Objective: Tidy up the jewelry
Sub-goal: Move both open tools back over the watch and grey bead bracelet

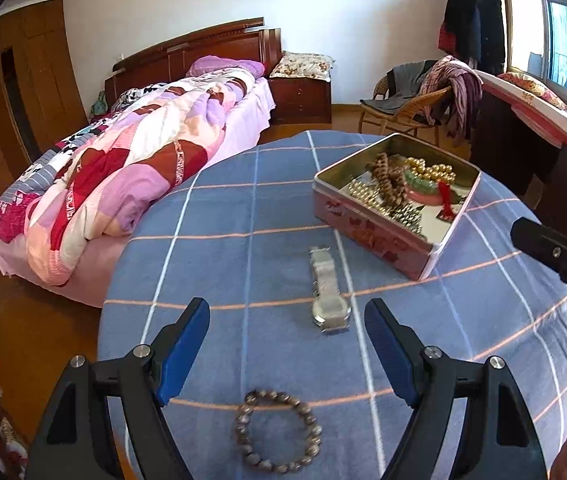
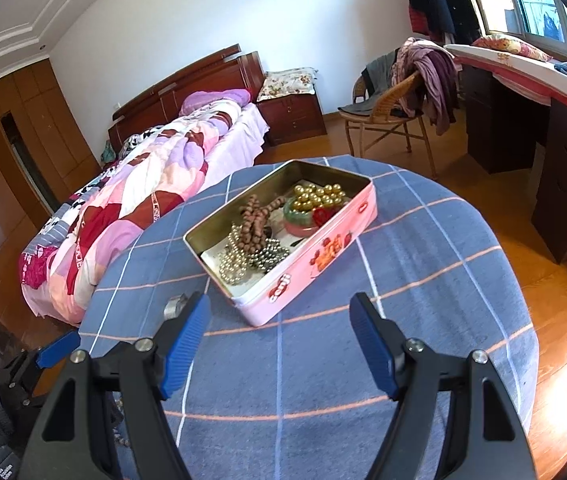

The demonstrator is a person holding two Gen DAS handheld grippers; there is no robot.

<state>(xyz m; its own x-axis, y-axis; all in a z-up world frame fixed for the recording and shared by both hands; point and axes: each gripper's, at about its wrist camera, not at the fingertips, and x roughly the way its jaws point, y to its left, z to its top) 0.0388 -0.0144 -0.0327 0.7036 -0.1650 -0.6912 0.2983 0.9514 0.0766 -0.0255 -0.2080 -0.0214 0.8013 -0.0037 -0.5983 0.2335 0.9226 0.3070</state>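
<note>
**Watch and bead bracelet lie outside the open tin**

On the round table, covered by a blue checked cloth (image 1: pixel 243 208), a pink tin (image 1: pixel 387 236) stands open in the right half of the left wrist view. It holds a brown bead string (image 1: pixel 389 178), gold pearls (image 1: pixel 431 170), a green bangle (image 1: pixel 423 188) and silvery bead strands (image 2: pixel 235 260).

Two pieces lie on the cloth outside the tin. A silver watch (image 1: pixel 328 292) lies at the centre of the left wrist view, near the tin's lower-left wall but apart from it. A grey bead bracelet (image 1: pixel 277 430) lies at the bottom centre, well below the watch.

The left gripper (image 1: pixel 287 352) hangs over the cloth with its blue jaws wide apart and empty; the bracelet shows between its arms. The right gripper (image 2: pixel 279 344) hovers below the tin in its own view, jaws likewise spread, holding nothing.
</note>
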